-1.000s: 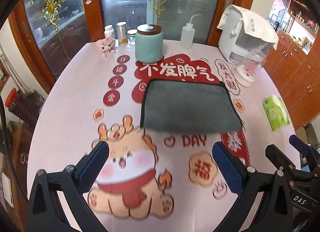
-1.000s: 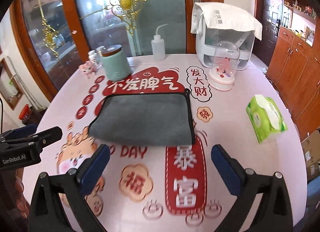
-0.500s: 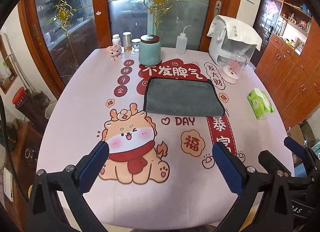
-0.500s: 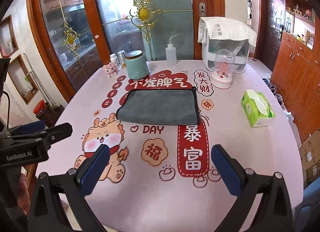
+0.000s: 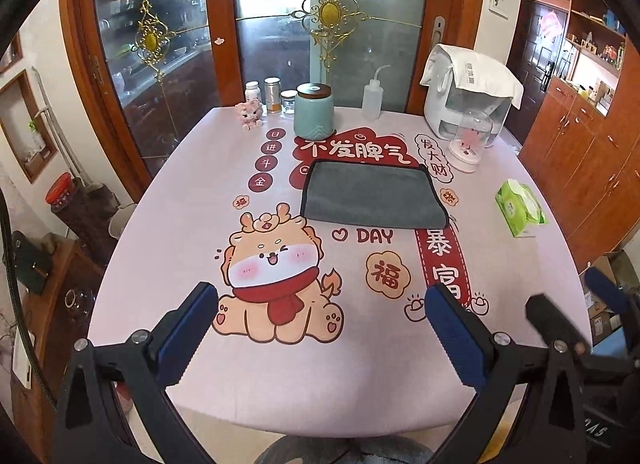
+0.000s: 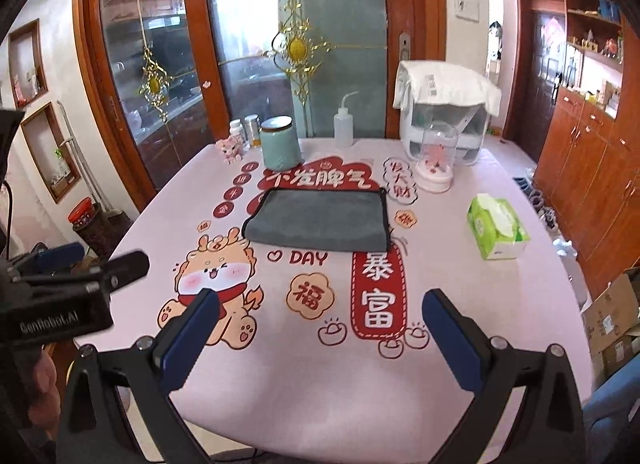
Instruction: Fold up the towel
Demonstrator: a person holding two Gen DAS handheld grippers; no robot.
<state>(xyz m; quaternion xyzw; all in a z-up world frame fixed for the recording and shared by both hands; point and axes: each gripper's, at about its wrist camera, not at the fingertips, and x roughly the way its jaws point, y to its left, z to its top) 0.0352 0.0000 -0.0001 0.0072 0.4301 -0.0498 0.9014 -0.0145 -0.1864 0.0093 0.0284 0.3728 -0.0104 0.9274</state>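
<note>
**Kid:** What do you see, going from the left?

**Me:** First my left gripper [image 5: 320, 328]. Its two blue fingers are wide apart and hold nothing. It hangs over the near edge of the table [image 5: 168, 199], above the cartoon dragon [image 5: 276, 272]. Next comes the gray towel [image 5: 372, 193], in the middle of the table, lying flat. Behind it stands a green jar [image 5: 314, 111]. Then my right gripper [image 6: 316, 324], also wide apart and holding nothing. Far right sits a green tissue pack [image 6: 496, 227].

**Kid:** Is the towel folded?

**Me:** I think so. It looks like a neat, thick rectangle with a rounded near edge. Both grippers are well apart from it. Maybe one more fold is left. I cannot tell.
</note>
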